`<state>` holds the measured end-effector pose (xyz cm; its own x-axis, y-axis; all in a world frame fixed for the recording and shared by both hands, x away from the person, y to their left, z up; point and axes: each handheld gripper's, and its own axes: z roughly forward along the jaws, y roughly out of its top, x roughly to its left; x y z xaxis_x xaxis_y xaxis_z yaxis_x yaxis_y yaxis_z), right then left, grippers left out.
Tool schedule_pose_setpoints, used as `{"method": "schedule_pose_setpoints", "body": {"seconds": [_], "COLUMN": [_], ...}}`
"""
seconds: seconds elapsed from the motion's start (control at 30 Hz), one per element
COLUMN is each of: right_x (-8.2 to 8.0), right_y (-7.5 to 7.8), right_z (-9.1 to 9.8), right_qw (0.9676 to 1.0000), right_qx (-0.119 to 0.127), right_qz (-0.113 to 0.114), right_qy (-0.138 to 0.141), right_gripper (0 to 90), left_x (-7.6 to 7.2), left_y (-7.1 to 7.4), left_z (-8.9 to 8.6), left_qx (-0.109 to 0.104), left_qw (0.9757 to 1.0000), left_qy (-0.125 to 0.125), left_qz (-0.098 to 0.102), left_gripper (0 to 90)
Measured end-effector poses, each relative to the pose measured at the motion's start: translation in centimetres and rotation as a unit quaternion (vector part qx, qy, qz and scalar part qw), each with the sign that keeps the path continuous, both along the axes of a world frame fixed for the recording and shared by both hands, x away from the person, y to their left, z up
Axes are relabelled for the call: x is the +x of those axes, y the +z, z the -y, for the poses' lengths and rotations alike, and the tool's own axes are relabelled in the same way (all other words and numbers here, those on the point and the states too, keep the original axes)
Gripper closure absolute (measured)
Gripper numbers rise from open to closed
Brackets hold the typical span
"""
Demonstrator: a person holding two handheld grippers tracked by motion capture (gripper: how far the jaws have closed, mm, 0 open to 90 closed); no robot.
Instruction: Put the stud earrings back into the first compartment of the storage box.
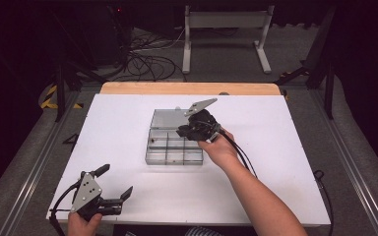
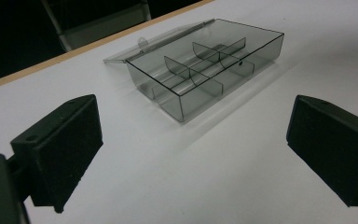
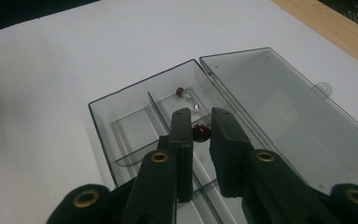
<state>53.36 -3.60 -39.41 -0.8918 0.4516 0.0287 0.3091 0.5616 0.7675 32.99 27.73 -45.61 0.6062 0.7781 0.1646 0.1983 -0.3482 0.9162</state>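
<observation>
While the right gripper (image 3: 200, 122) pinches a dark red bead (image 3: 200, 133) above the open organizer box (image 1: 150, 158) (mid-tabletop), another bead (image 3: 180, 91) already lies inside; the left gripper (image 1: 114, 182) waits open near the front-left corner.

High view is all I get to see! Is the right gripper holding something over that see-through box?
Observer: Yes. The right gripper is shut on a tiny dark red bead.
Operator: Wow! Is anything inside the box?
Observer: A second dark red bead lies in one compartment of the clear compartment box, just past the jaws.
Operator: Is it only a bead in the gripper?
Observer: A small silvery bit sticks out beyond the held bead. It is too small to tell what it is.
</observation>
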Motion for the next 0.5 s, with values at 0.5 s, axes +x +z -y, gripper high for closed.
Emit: {"method": "schedule_pose_setpoints", "body": {"seconds": [0.5], "right_x": [1.0], "right_y": [-2.3], "right_z": [-3.3], "right_qw": [0.9998], "right_qx": [-0.004], "right_qz": [-0.015], "right_qy": [0.011], "right_gripper": [79.4], "left_x": [0.0], "left_y": [0.0], "left_z": [0.0], "left_qx": [-0.001], "left_qw": [1.0000], "left_qy": [0.000], "left_qz": [-0.001], "left_gripper": [3.9]}}
